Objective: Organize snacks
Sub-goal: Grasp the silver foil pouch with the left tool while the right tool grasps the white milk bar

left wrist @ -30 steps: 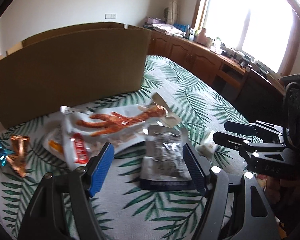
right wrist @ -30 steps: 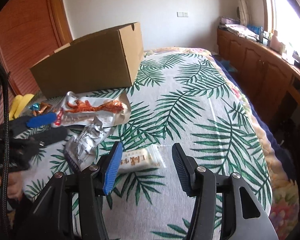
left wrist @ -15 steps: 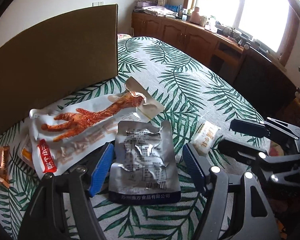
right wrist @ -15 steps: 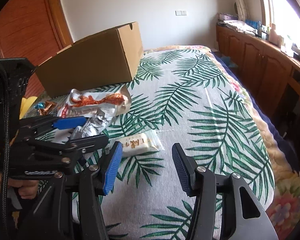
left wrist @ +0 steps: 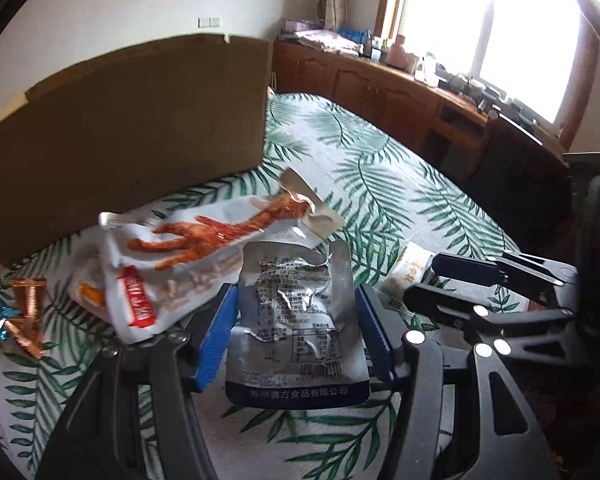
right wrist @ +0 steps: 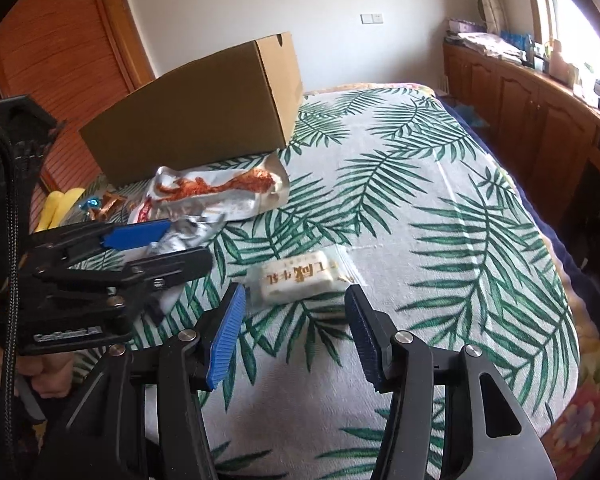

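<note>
**A:** Start nearest you; your left gripper (left wrist: 296, 334) has the silver foil pouch (left wrist: 296, 312) between its blue pads, and its jaws have just been closing; the pads sit at the pouch's edges, but you cannot tell from here that they press yet, so count it as released.

**B:** And the right?

**A:** Your right gripper (right wrist: 296, 330) hangs part open with nothing in it; the small white wrapped bar (right wrist: 300, 278) lies on the leaf-print cloth (right wrist: 440, 208) just ahead of its tips, apart from them.

**B:** So which step are you in?

**A:** By my reading, the pick of the pouch, with the bar lined up for your other hand; nothing has gone into the cardboard box (left wrist: 132, 128) that can be seen.

**B:** What lies beyond?

**A:** The chicken-foot packet (left wrist: 188, 256) partly overlaps the pouch's far left corner; candy wrappers (left wrist: 24, 320) lie off to the left; the box stands behind them all.

**B:** Next move?

**A:** Close until the foil buckles slightly; lift clear of the packet before you carry it towards the box.
</note>
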`<state>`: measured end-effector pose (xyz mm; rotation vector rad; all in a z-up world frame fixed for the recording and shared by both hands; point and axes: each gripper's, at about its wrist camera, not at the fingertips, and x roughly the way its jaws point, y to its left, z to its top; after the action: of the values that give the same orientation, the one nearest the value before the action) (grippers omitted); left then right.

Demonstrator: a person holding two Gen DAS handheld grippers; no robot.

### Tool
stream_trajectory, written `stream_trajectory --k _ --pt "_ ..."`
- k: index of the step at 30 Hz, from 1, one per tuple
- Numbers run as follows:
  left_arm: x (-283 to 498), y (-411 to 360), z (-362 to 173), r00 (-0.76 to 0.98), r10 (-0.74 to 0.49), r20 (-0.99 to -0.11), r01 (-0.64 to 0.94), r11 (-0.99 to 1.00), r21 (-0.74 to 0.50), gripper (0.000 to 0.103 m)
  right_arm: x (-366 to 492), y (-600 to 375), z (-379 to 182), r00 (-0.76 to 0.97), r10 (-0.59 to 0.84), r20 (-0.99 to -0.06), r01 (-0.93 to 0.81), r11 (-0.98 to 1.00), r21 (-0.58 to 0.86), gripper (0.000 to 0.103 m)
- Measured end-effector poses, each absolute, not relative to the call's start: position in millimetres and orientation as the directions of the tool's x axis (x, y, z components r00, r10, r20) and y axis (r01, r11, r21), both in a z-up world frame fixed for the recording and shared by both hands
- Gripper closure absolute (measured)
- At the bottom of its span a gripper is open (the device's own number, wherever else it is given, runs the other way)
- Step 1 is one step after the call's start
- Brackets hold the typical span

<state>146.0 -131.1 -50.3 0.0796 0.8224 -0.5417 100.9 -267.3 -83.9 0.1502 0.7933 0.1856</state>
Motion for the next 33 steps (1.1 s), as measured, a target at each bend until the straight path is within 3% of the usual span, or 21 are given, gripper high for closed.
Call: stream_trajectory --k 10,14,22,33 --pt "146 -105 -42 0.601 -0.409 -0.687 0.438 0.887 -0.145 0.044 127 -260 -85 0.687 0.186 -0.703 -0.099 0.982 0.163 0.054" --pt "144 -99 -41 0.610 -0.403 -0.682 0.427 0.893 -0.146 0.044 130 -250 -86 0.682 0.129 -0.720 -0.102 0.991 0.082 0.066" --pt "135 -87 -33 0.635 -0.388 -0.668 0.403 0.904 -0.143 0.044 123 -252 -85 0.679 0.119 -0.724 -0.105 0.992 0.065 0.083" --pt "118 -72 -18 0.685 -0.355 -0.636 0.358 0.924 -0.130 0.044 98 -253 -68 0.719 0.139 -0.681 -0.112 0.990 0.083 0.083"
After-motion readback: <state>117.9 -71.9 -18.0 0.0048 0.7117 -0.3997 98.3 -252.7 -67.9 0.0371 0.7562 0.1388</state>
